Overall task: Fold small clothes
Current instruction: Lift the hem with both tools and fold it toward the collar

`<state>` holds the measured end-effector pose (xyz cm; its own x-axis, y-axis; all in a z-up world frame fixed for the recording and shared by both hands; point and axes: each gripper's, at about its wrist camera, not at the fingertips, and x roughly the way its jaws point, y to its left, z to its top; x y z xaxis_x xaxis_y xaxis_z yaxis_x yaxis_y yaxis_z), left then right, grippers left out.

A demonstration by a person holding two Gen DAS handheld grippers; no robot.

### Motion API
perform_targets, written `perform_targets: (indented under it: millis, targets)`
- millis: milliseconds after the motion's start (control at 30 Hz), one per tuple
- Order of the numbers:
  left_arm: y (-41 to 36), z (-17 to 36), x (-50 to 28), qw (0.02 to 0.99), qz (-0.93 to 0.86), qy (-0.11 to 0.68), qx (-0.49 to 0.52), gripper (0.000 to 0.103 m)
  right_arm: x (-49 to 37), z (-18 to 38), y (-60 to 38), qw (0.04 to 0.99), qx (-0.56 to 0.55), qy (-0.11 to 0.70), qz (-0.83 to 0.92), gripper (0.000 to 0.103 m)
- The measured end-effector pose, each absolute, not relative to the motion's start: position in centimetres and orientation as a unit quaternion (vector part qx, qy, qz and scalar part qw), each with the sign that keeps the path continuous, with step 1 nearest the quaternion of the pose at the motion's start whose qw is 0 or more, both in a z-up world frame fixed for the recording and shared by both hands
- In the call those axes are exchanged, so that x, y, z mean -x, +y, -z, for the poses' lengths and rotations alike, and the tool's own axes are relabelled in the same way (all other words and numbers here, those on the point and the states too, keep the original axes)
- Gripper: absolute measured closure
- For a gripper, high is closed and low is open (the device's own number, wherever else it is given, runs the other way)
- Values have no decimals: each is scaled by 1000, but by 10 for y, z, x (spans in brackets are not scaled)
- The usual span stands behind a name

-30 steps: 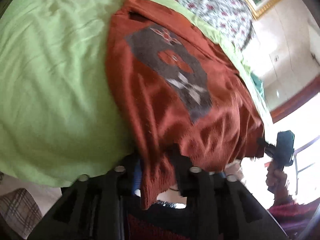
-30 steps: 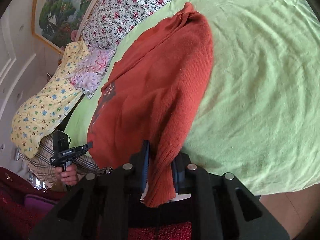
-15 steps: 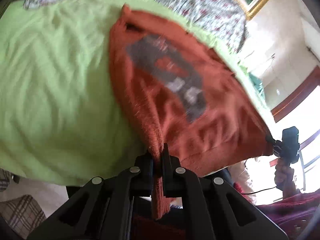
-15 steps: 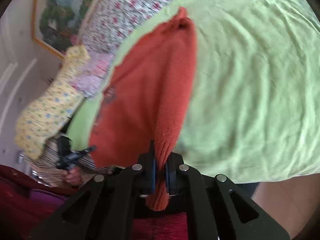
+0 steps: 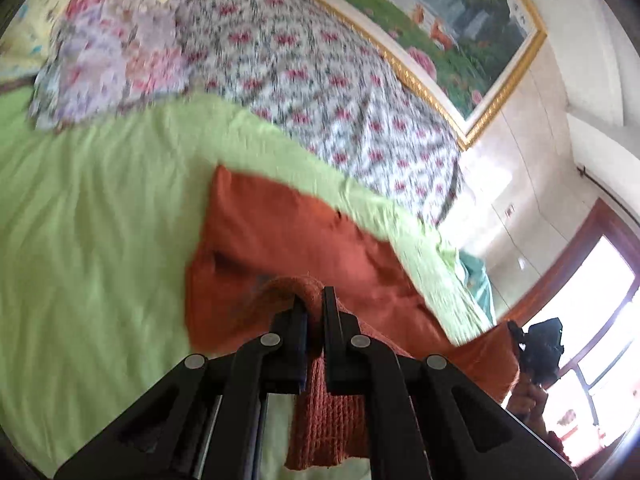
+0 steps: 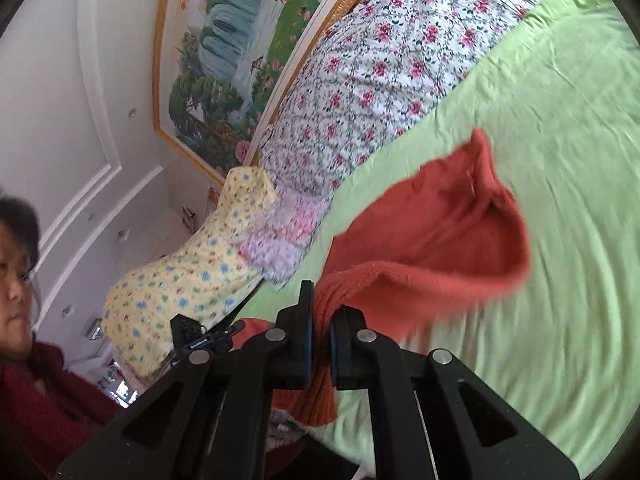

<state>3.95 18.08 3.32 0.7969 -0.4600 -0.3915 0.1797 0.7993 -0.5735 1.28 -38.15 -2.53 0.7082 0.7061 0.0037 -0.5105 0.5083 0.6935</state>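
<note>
Both fingers (image 5: pixel 332 320) pinch sweater (image 5: pixel 280 232) hem.

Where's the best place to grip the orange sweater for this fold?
The ribbed hem corners, approached from the near bed edge. Left claw and right claw each clamp one corner of the orange sweater; the thick band bunches between the jaws, body trailing onto the green sheet.

No legible text or labels.
</note>
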Motion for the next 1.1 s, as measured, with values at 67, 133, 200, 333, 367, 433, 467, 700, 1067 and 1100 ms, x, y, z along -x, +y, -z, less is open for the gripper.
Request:
perform_targets:
  millis: [67,133,200,333,367,433,467,700,1067,1100]
  targets:
    - [180,-39,-65,913,169,259,267,100,-40,19,-384,856,-358,139,-345,96]
    - [178,-41,-94,913,164,257,270,100,-71,14,-388,859,-371,137,-325,96]
    - [175,-42,-120,913,153,263,270,100,-102,7,-390,864,-377,139,-303,96]
    - [173,-31,-171,909,128,285,277,100,-154,0,-396,873,-378,155,-268,96]
    - [176,-27,-186,906,121,291,281,100,-166,-1,-397,873,-379,160,-261,96]
    - [181,-19,-206,903,110,299,288,100,-198,2,-397,875,-381,175,-243,96]
    - [184,-14,-218,901,103,304,291,100,-210,4,-397,874,-383,179,-239,96]
    - [195,32,-293,886,59,363,283,99,-293,37,-400,871,-390,229,-193,96]
    - [180,22,-254,898,84,359,240,86,-270,40,-423,873,-419,204,-145,49]
    - [167,18,-245,898,106,362,225,85,-260,33,-413,880,-395,194,-179,49]
